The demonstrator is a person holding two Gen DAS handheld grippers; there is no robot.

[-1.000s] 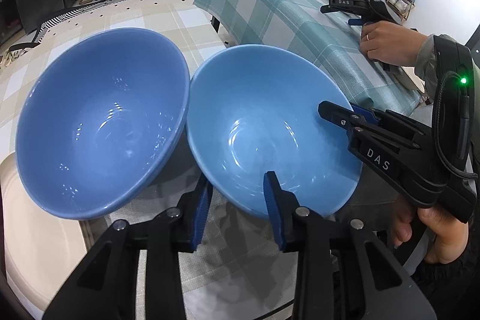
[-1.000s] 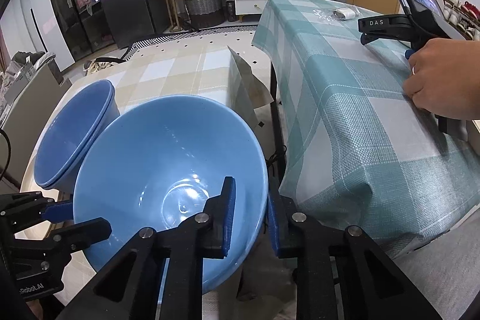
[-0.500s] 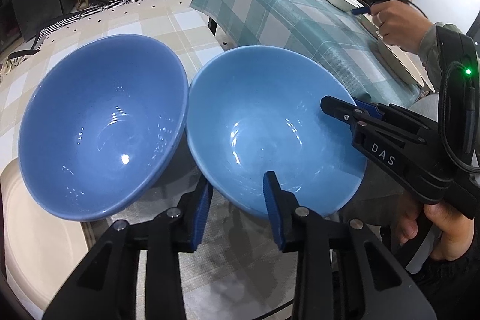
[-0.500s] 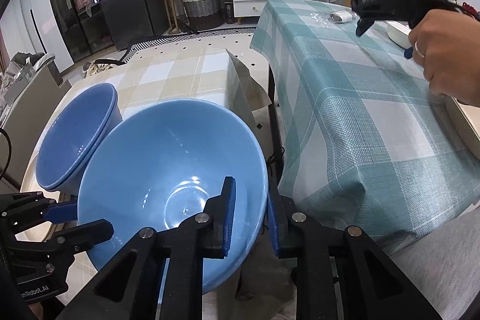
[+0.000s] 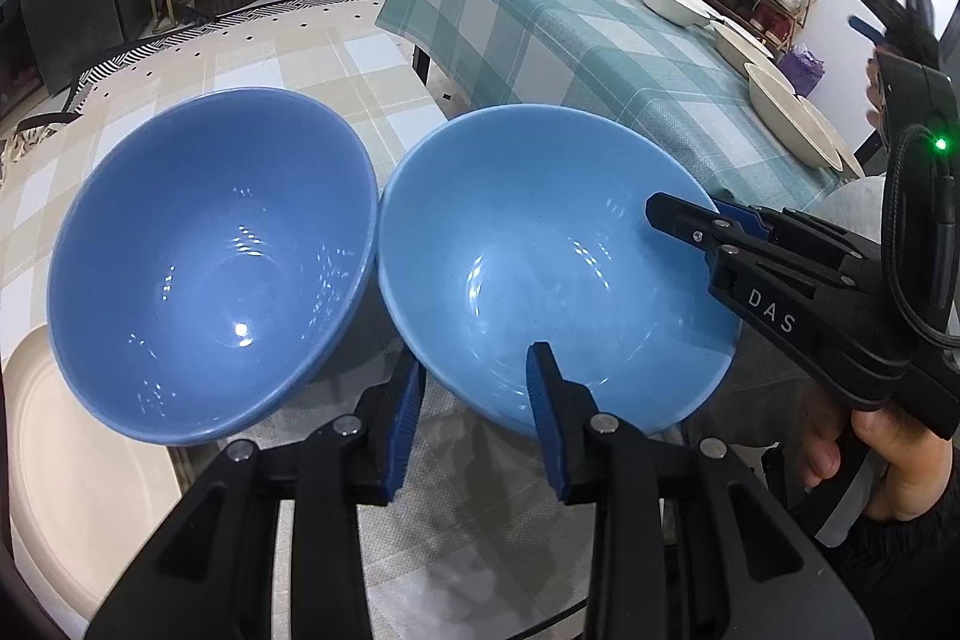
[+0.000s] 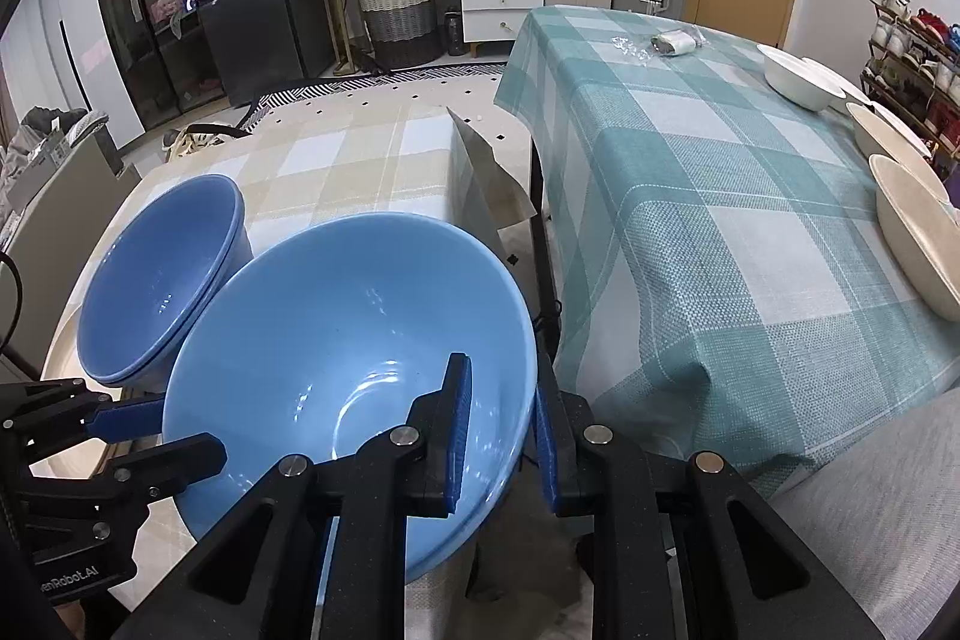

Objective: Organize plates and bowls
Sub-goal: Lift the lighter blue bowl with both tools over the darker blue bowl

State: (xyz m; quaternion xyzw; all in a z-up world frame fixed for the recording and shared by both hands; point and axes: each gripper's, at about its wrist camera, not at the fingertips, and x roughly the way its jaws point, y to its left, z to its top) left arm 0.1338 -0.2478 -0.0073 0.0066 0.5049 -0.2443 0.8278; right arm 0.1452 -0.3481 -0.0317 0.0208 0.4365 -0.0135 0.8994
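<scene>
A light blue bowl (image 5: 540,268) sits on the near table, and shows in the right wrist view (image 6: 336,352) too. Both grippers clamp its rim. My left gripper (image 5: 474,406) has one finger inside and one outside the near-left rim. My right gripper (image 6: 501,418) grips the right rim the same way and shows in the left wrist view (image 5: 714,220). A darker blue bowl (image 5: 204,268) stands just left of it, touching rim to rim; in the right wrist view (image 6: 162,274) it looks like two nested bowls.
A cream plate (image 5: 72,466) lies at the near left, partly under the dark bowl. A second table with a green checked cloth (image 6: 708,196) stands to the right, with several cream bowls and plates (image 6: 918,232) along its far right edge. A gap runs between the tables.
The other person's hand and gripper over the green table have lifted away, uncovering the cream dishes. Both grippers and both blue bowls have barely moved.
</scene>
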